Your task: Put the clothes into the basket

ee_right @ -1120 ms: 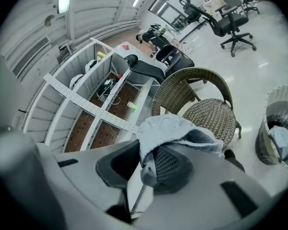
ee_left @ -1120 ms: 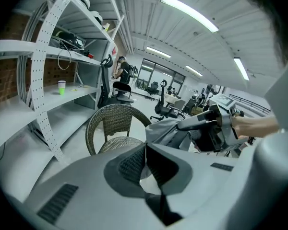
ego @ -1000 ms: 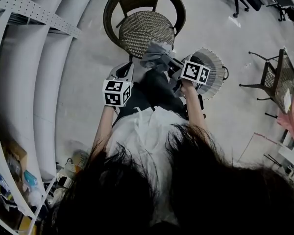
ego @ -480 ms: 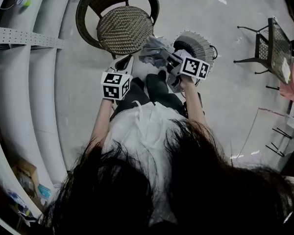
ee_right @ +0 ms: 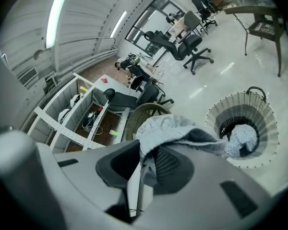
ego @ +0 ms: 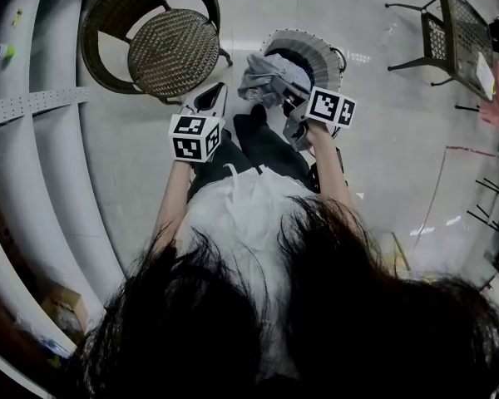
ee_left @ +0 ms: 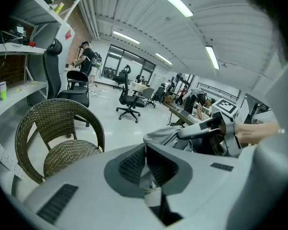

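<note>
My right gripper (ego: 289, 100) is shut on a crumpled grey garment (ego: 269, 78), held above the floor at the near rim of the round woven basket (ego: 284, 36). In the right gripper view the garment (ee_right: 175, 127) drapes over the jaws, and the basket (ee_right: 216, 110) stands below to the right with a light checked cloth (ee_right: 241, 140) inside. My left gripper (ego: 213, 96) hangs beside it to the left, shut with nothing between its pads (ee_left: 134, 164). In the left gripper view, the right gripper (ee_left: 216, 128) and the garment (ee_left: 164, 134) show to the right.
A wicker chair (ego: 156, 44) stands just left of the basket. Curved white shelving (ego: 33, 140) runs along the left. A dark metal table (ego: 459, 15) is at the upper right. Office chairs (ee_left: 130, 99) and people stand farther off in the room.
Both grippers have swung right with the garment, away from the wicker chair. The garment, earlier by the chair's seat, now hangs at the basket's rim.
</note>
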